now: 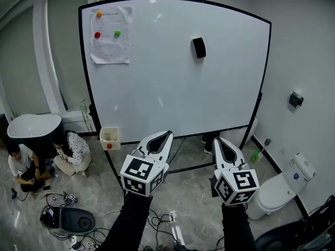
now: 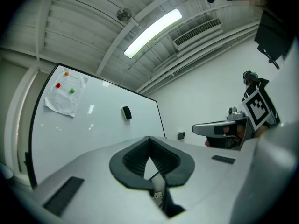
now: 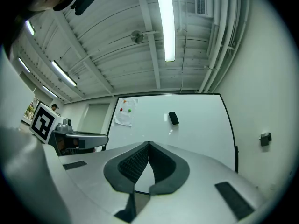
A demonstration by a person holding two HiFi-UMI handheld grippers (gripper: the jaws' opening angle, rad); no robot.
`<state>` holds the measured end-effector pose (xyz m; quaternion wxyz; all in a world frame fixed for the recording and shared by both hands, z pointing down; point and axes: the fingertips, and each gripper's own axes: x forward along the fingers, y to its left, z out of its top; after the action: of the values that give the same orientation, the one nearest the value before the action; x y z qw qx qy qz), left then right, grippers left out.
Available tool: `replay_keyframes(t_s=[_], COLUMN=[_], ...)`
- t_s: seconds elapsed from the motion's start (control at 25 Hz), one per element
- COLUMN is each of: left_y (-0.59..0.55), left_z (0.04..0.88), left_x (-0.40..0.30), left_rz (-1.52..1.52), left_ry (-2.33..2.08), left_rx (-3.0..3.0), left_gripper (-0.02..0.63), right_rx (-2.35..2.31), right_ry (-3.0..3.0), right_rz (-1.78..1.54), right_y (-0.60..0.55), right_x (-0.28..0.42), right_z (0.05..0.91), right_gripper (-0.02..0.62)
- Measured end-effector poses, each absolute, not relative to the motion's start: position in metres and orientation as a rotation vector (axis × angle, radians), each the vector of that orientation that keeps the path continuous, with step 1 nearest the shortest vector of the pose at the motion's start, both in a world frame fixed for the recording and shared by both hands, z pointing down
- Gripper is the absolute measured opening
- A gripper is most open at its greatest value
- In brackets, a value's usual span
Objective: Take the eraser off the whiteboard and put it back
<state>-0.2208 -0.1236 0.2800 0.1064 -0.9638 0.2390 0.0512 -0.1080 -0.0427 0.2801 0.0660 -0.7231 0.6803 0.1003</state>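
A black eraser [image 1: 199,47] sticks to the upper right part of the whiteboard [image 1: 167,93]. It also shows small in the left gripper view [image 2: 126,112] and the right gripper view [image 3: 173,118]. Both grippers are held side by side in front of the board's lower edge, well short of the eraser and pointing toward the board. My left gripper [image 1: 168,134] [image 2: 149,138] has its jaw tips together with nothing between them. My right gripper [image 1: 216,139] [image 3: 149,143] is also shut and empty.
A paper sheet [image 1: 110,34] with coloured magnets hangs at the board's upper left. A small white box [image 1: 109,138] hangs at its lower left. Two people [image 1: 31,163] sit on the floor at left by a white tub [image 1: 34,127]. A toilet [image 1: 282,184] stands at right; cables lie underfoot.
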Motion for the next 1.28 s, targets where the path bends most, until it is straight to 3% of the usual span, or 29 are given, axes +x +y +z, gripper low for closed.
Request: replay_keyframes(t_s=[0.36, 1.28], left_y=[-0.171, -0.293], left_z=[0.292, 0.273], left_x=[-0.202, -0.062], left_rz=[0.149, 0.232], left_ry=[0.767, 1.097], left_rx=[-2.88, -2.741], left_gripper=[0.006, 0.006], right_rx=[-2.14, -2.041], right_ry=[2.057, 2.262], right_rz=[0.263, 0.329], right_y=[-0.09, -0.236], right_x=[-0.087, 0.084], right_z=[0.281, 0.269], right_gripper=[0.008, 0.009])
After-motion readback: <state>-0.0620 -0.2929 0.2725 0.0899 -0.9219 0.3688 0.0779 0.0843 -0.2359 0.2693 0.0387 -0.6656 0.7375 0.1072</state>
